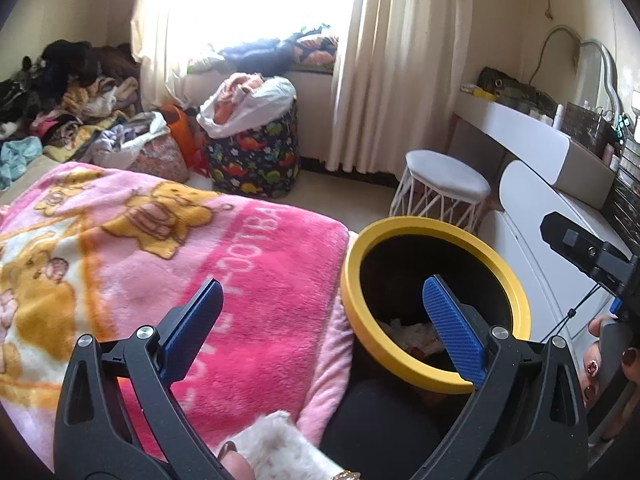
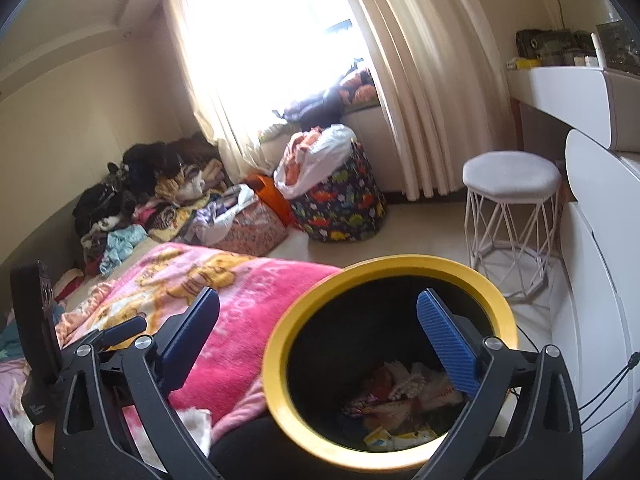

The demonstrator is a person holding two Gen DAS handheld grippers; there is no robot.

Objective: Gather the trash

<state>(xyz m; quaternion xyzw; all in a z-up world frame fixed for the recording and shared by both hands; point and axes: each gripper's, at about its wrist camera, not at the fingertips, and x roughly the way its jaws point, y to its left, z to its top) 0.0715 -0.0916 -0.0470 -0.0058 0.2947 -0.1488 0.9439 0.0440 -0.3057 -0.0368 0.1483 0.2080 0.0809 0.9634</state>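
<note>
Above the yellow-rimmed trash bin (image 1: 436, 304), the left gripper (image 1: 320, 312) hangs with its blue pads (image 1: 452, 328) spread wide and nothing between them; one finger shows over the bin's dark mouth, the other over the pink blanket (image 1: 180, 248) just beside the bin. The right gripper (image 2: 320, 320) is likewise spread wide and empty, one finger over the bin (image 2: 384, 360), the other over the blanket (image 2: 240, 296). In the left wrist view the right gripper's body sits at the far edge beyond the bin, gripped by a hand (image 1: 608, 364) with dark red nails.

Inside the bin lies the trash (image 2: 400, 400): crumpled wrappers, pale paper and a yellow-and-white packet at the bottom. The blanket, printed with yellow bears, touches the bin's rim on one side. Beyond the bin stands a white wire-legged stool (image 2: 512, 208), and next to it a white dresser (image 2: 592, 320). Further from the bin, near the curtained window (image 2: 280, 40), a dinosaur-print hamper (image 2: 340, 208) holds a stuffed white bag, with piled clothes (image 2: 160, 200) beside it.
</note>
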